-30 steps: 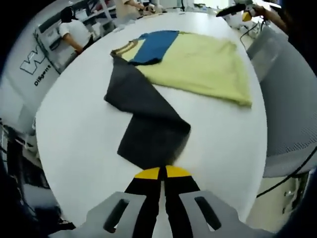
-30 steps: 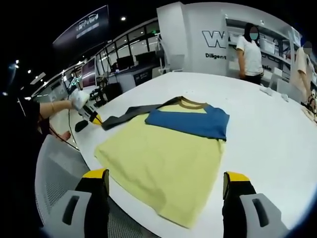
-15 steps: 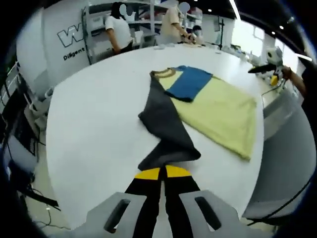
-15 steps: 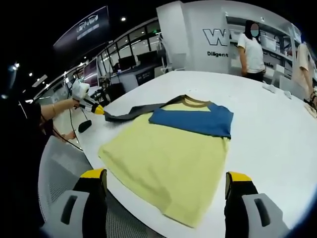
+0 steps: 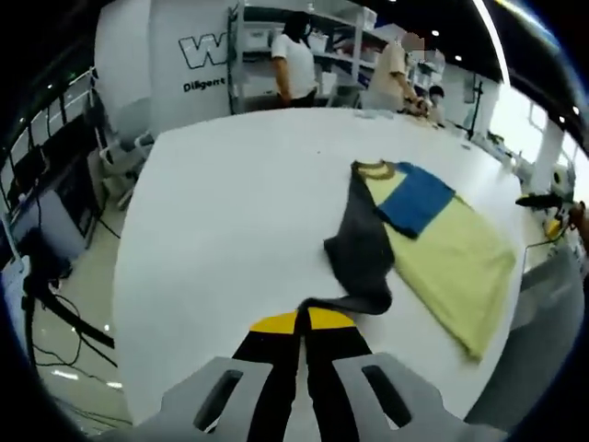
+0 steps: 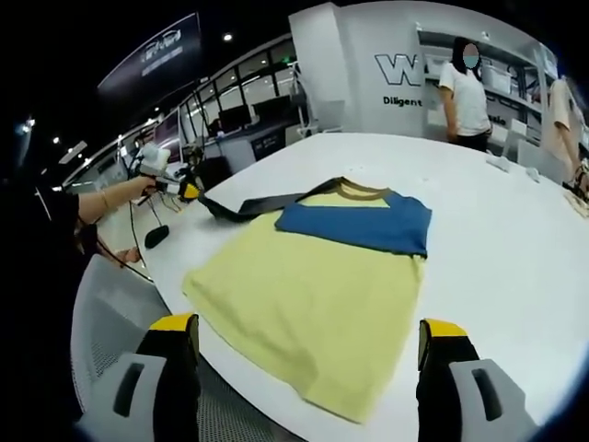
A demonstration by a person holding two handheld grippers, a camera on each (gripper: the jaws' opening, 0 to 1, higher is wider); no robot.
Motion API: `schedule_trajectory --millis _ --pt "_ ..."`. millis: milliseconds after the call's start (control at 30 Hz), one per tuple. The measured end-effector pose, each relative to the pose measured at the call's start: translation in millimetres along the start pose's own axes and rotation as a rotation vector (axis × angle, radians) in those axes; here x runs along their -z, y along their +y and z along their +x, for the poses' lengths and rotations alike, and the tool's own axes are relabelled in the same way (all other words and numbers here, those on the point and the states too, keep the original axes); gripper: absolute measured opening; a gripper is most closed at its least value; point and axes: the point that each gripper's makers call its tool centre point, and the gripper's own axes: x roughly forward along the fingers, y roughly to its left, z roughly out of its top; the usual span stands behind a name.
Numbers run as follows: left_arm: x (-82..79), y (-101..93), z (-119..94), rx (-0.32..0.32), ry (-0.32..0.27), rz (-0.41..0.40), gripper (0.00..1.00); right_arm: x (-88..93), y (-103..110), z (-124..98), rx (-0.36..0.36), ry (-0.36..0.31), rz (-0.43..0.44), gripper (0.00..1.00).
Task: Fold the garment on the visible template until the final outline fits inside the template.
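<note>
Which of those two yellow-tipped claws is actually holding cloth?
The left gripper: shut on the dark grey sleeve, lifted off the table. The right gripper hangs open, empty.

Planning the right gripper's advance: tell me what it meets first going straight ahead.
Most likely the near hem of the yellow shirt, spread on the white table between the open right gripper jaws; height above it is unclear.

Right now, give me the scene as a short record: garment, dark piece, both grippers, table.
garment: yellow shirt with a blue part, lying flat on the table
dark sheet: one end pinched and pulled by the left gripper, far end beside the shirt collar
left gripper: shut on the dark sheet
right gripper: open, hovering at the shirt's near edge
table: white, round
</note>
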Motion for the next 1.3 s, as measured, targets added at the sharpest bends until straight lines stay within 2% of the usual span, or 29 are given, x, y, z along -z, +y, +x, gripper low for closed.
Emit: schedule_trajectory --millis 200,333,433,667,767,933,1000,1100,1200,1300 --pt "-5.7 25.2 3.2 -0.093 0.000 -0.135 0.00 0.3 -1.9 0.5 0.005 0.006 -0.002 0.99" --pt "-9.5 38.6 6.8 -0.134 0.017 -0.132 0.00 0.7 -2.4 1.7 0.006 0.008 -0.003 0.99" --pt "-10.7 51.4 9.5 -0.166 0.039 -0.164 0.00 -0.2 -2.6 2.5 0.007 0.005 -0.002 0.99" --pt "-18.3 76.6 17.4 -0.226 0.062 -0.168 0.00 -0.1 -4.8 3.3 0.013 0.010 0.002 0.99" --pt "-16.8 86.1 22.7 -0.253 0.100 -0.152 0.00 0.7 -5.7 3.9 0.015 0.011 0.007 0.99" --pt "-4.5 102.7 23.2 -0.324 0.194 -0.114 0.00 3.5 -7.2 5.1 0.016 0.024 0.013 0.99" --pt "-2.8 108.4 23.8 -0.334 0.208 -0.103 0.00 3.9 -7.7 5.5 0.016 0.027 0.014 0.99" --pt "-2.7 111.1 21.4 -0.317 0.203 -0.127 0.00 4.4 -9.1 6.4 0.019 0.032 0.019 0.99" --pt "-4.9 115.7 18.6 -0.314 0.196 -0.098 0.00 4.8 -9.1 7.9 0.018 0.036 0.022 0.99" --pt "-5.7 119.8 15.1 -0.309 0.192 -0.114 0.00 5.8 -8.8 9.9 0.016 0.044 0.022 0.99"
